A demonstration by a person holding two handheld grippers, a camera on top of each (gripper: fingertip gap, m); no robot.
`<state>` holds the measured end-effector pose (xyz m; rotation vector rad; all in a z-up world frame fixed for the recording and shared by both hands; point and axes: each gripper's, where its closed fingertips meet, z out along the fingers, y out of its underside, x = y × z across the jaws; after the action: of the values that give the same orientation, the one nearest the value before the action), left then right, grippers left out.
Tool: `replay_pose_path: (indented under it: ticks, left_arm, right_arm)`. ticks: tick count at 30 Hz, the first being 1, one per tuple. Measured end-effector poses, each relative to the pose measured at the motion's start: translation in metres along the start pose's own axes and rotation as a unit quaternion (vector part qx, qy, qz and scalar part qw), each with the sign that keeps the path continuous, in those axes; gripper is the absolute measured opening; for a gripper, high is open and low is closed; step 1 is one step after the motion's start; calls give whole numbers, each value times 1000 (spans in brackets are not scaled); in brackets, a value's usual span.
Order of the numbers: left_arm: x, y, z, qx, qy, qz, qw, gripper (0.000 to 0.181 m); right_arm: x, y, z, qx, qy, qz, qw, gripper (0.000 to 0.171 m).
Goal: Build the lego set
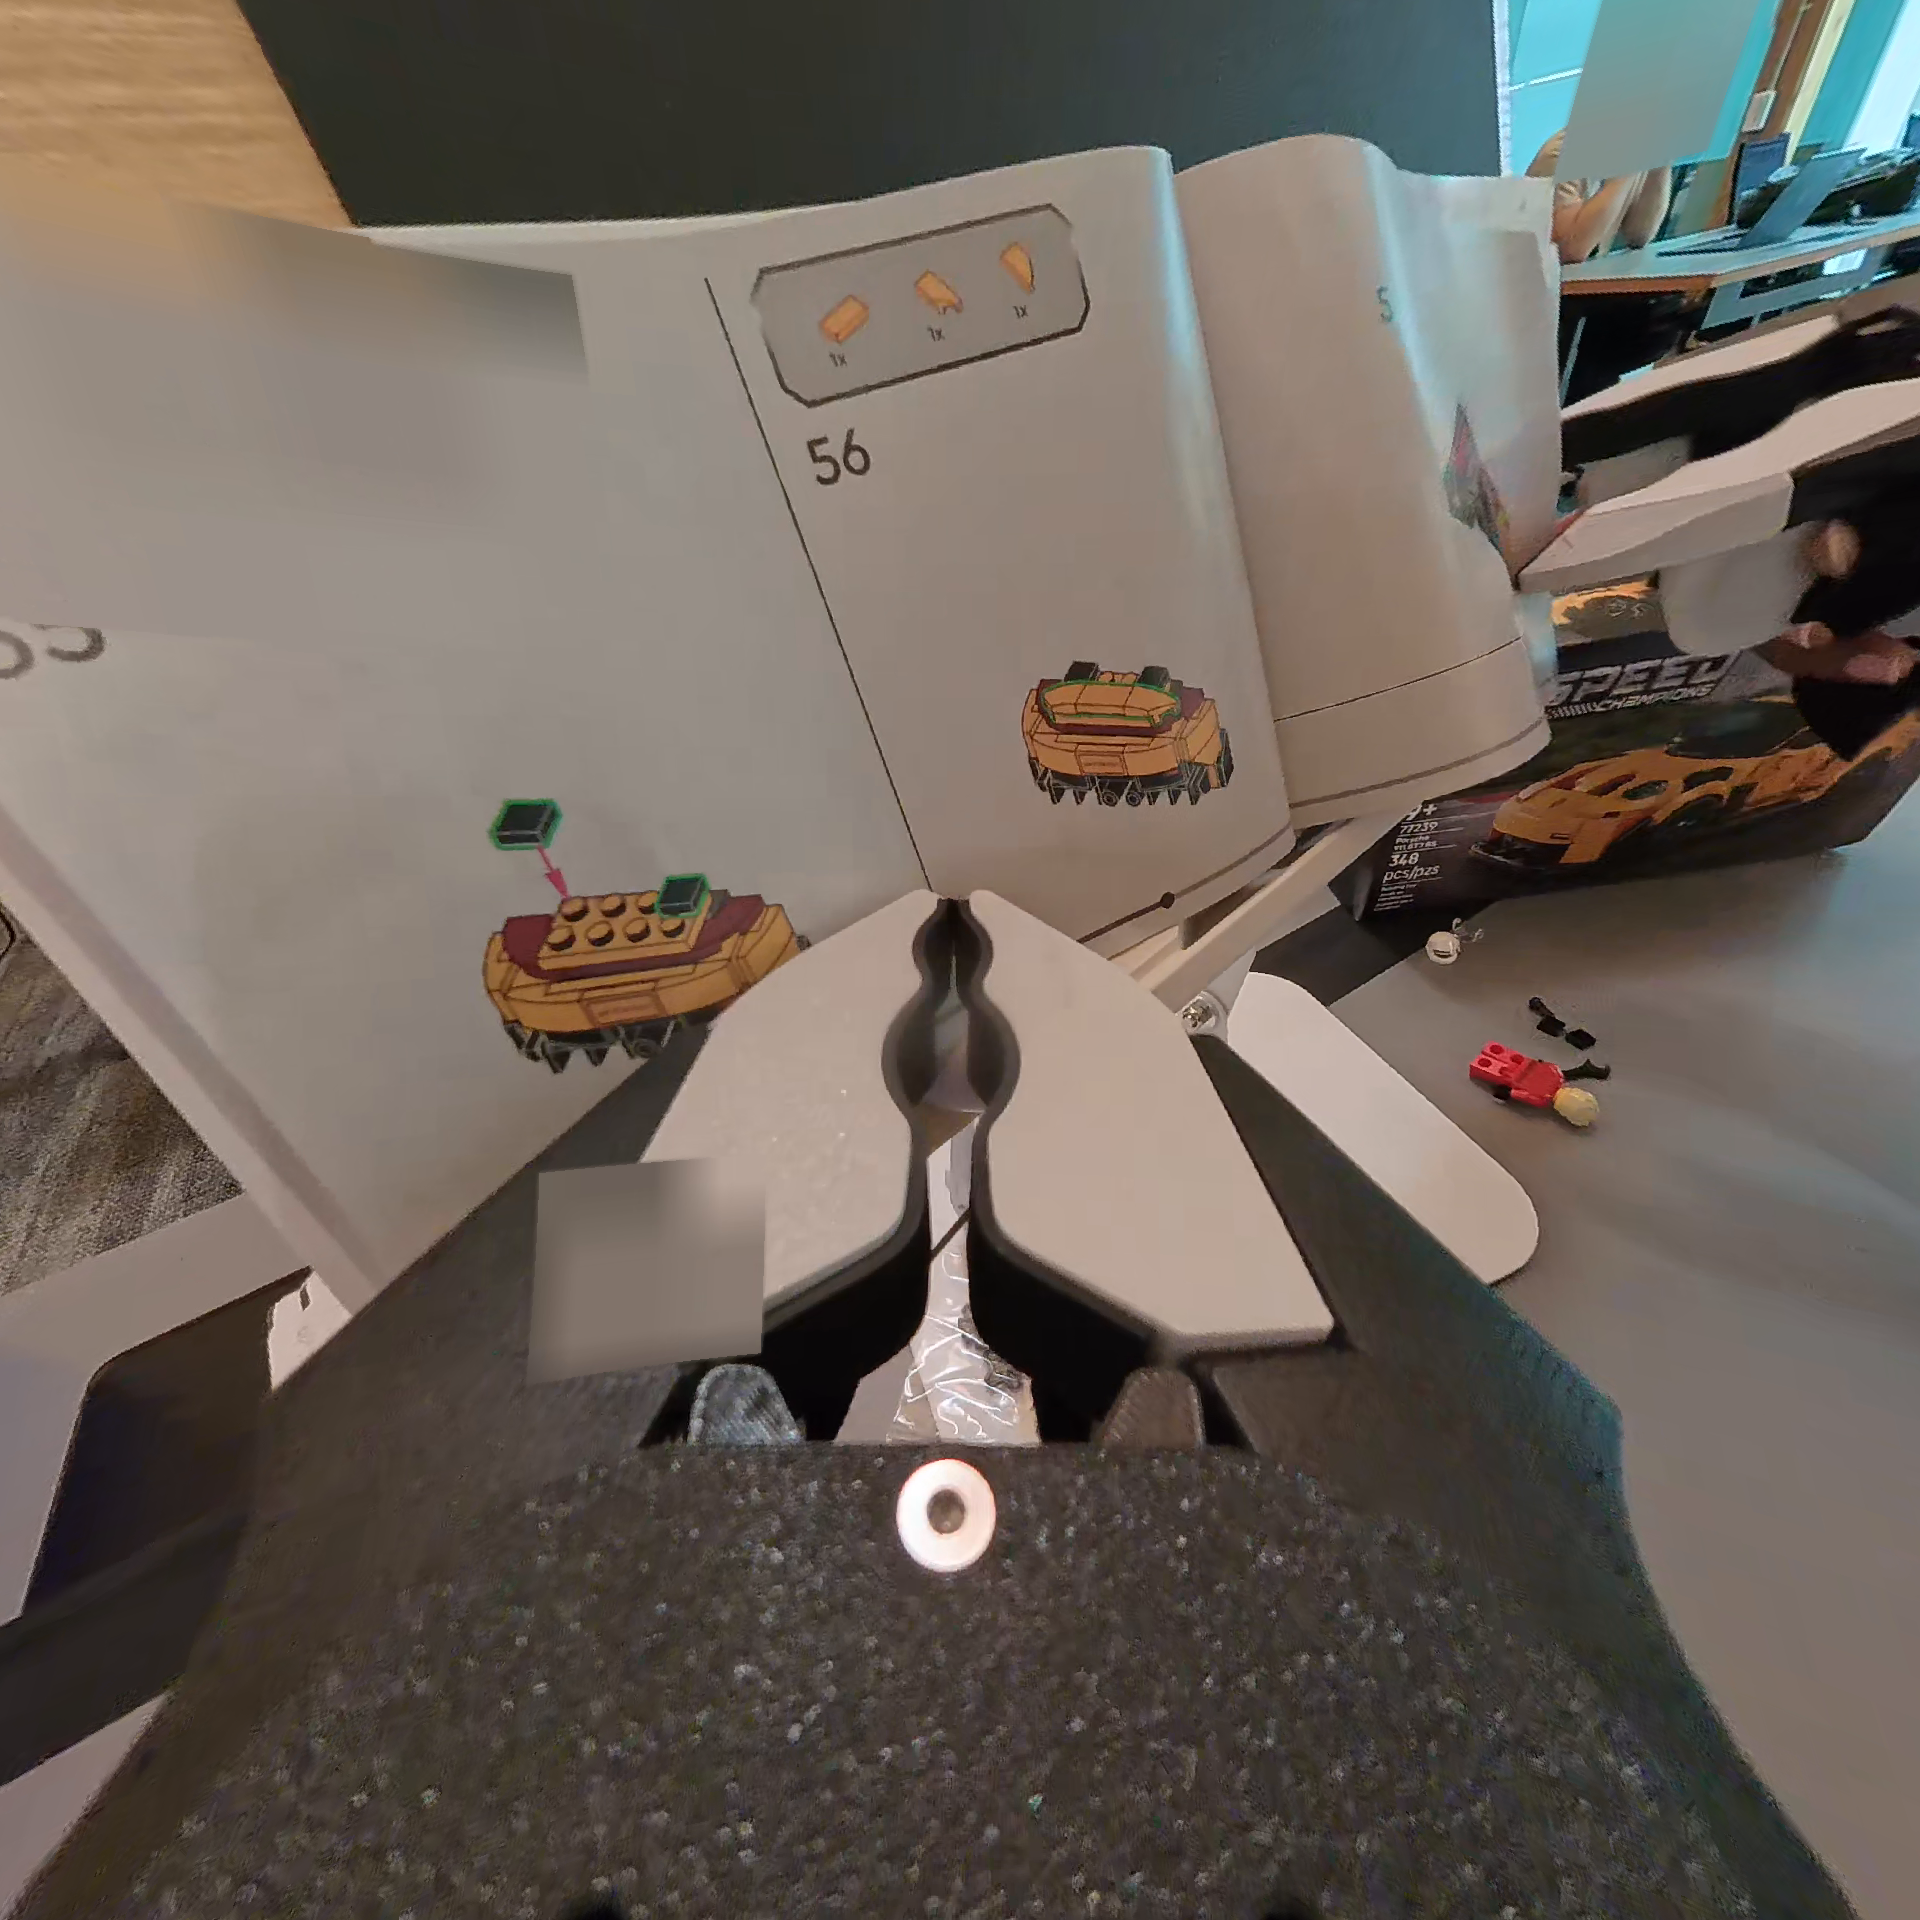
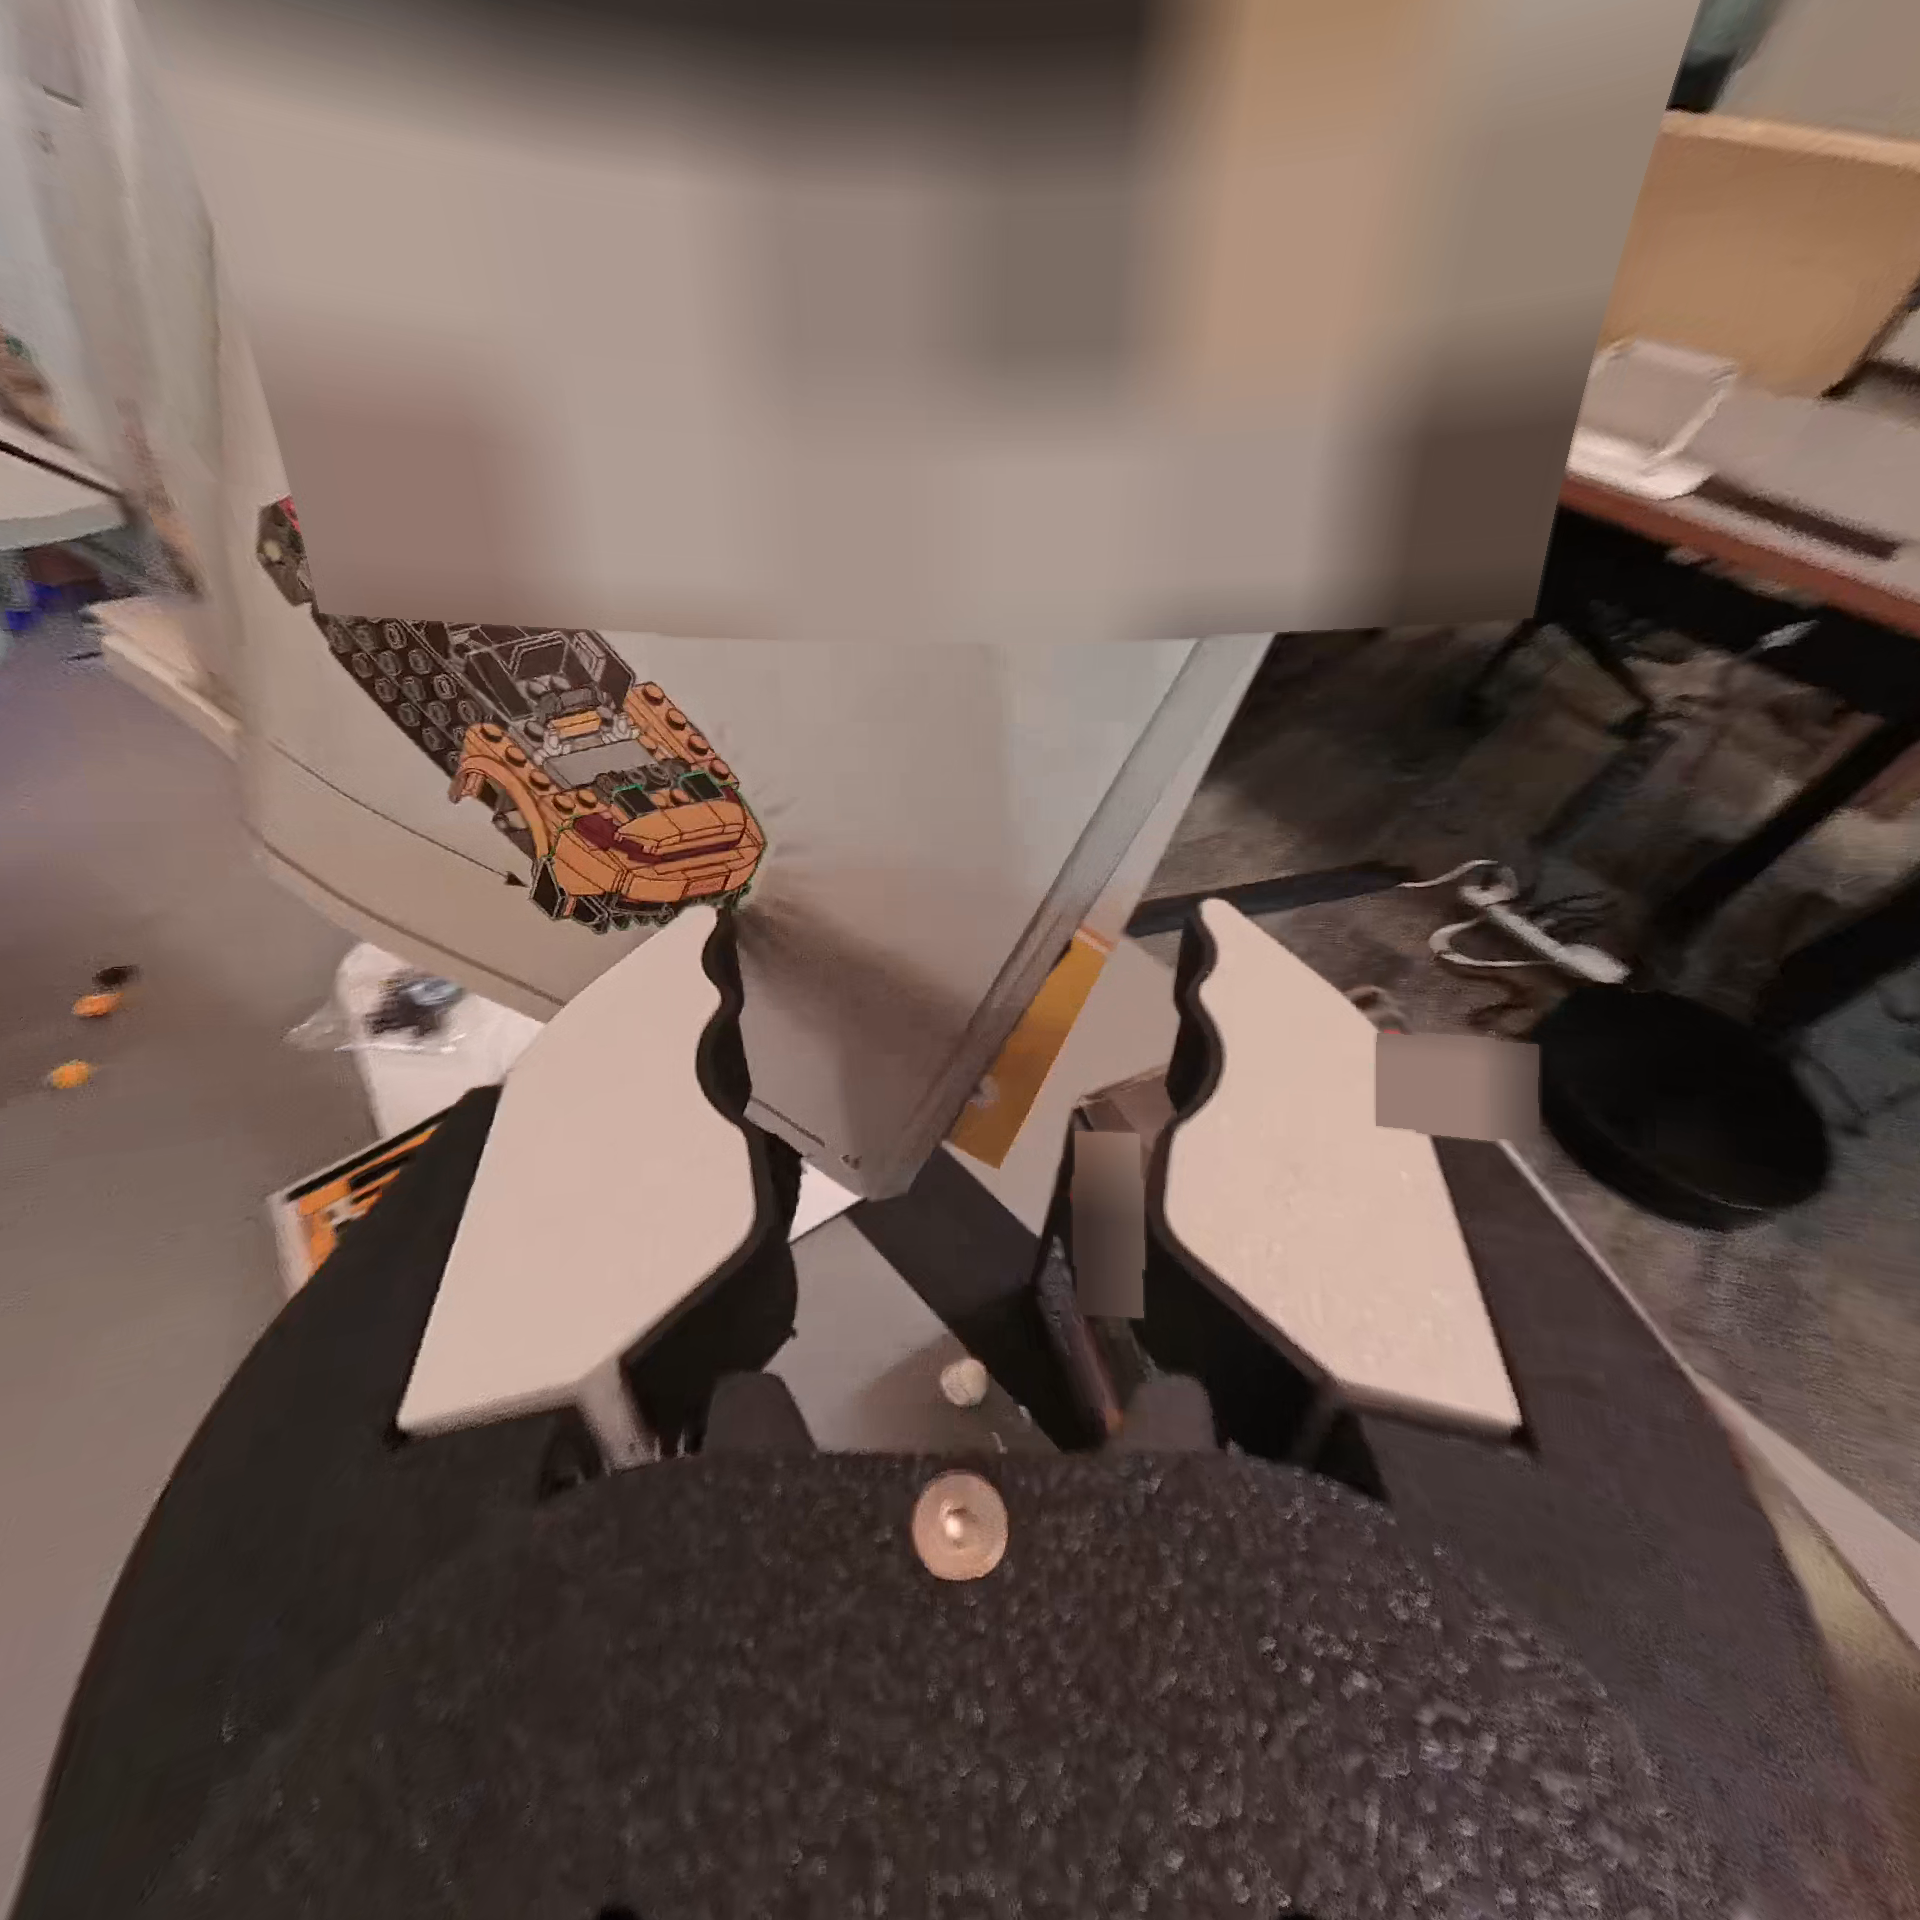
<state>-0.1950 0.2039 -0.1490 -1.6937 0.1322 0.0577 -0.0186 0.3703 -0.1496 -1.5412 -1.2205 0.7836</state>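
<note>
We see the left gripper (image 1: 954,914) with its two white fingers pressed together at the tips and nothing between them, held low in front of the open instruction booklet (image 1: 997,582). The booklet stands propped on a white stand (image 1: 1382,1122) toward the far edge of the grey tabletop (image 1: 1683,1351), its pages curling up and fanning to the right. The facing pages carry drawings of an orange and dark red car section. To the right of the stand, a small red minifigure (image 1: 1532,1081) lies on its side on the tabletop with a few tiny black pieces (image 1: 1553,1023) just beside it, and behind them the set's box (image 1: 1662,790) lies near the far right edge, showing an orange car. The right gripper (image 1: 1704,520) shows farther off in this view, reaching in at the booklet's right-hand pages. In its own view the right gripper (image 2: 956,925) has its fingers spread well apart, and the lower corner of a page (image 2: 883,1039) lies between them, touching the left finger (image 2: 613,1143); that page shows an orange car's tail. On the tabletop to the left we make out two small orange pieces (image 2: 83,1039) and a clear plastic bag (image 2: 395,1013) with dark parts, all blurred.
</note>
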Motion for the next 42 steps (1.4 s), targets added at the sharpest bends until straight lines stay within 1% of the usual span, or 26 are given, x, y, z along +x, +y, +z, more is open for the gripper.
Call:
replay_pose_path:
  ticks: [2,3,5,8,15,22,29,34,38,42]
  left_arm:
    - [0,0,0,-1,3,0,1000,0]
    - [0,0,1,-2,4,1,1000,0]
    - [0,0,1,-3,7,4,1000,0]
    - [-3,0,2,-3,3,6,1000,0]
    - [-16,2,7,-8,-14,-10,1000,0]
    - [-19,-10,-2,9,-29,2,1000,0]
    - [-7,-14,-6,20,-21,2,1000,0]
    - [3,-12,-12,31,-9,-7,999,0]
    - [20,-7,-23,30,24,-33,999,0]
    - [34,-6,-37,43,39,-34,998,0]
  right_arm:
    - [-5,2,6,-8,-51,18,999,72]
    - [-10,2,7,-9,-77,23,997,61]
    - [-7,0,4,6,-80,26,996,48]
    - [-10,2,-5,20,-88,33,995,39]
    - [-21,7,-22,28,-82,20,996,32]
    - [-20,4,-27,32,-65,-2,997,32]
    - [-10,-3,-42,50,0,-20,999,32]
    - [-8,-6,-66,77,61,-24,995,34]
    - [-25,-7,-88,103,105,-49,988,34]
    - [-62,-2,-95,127,100,-45,986,31]
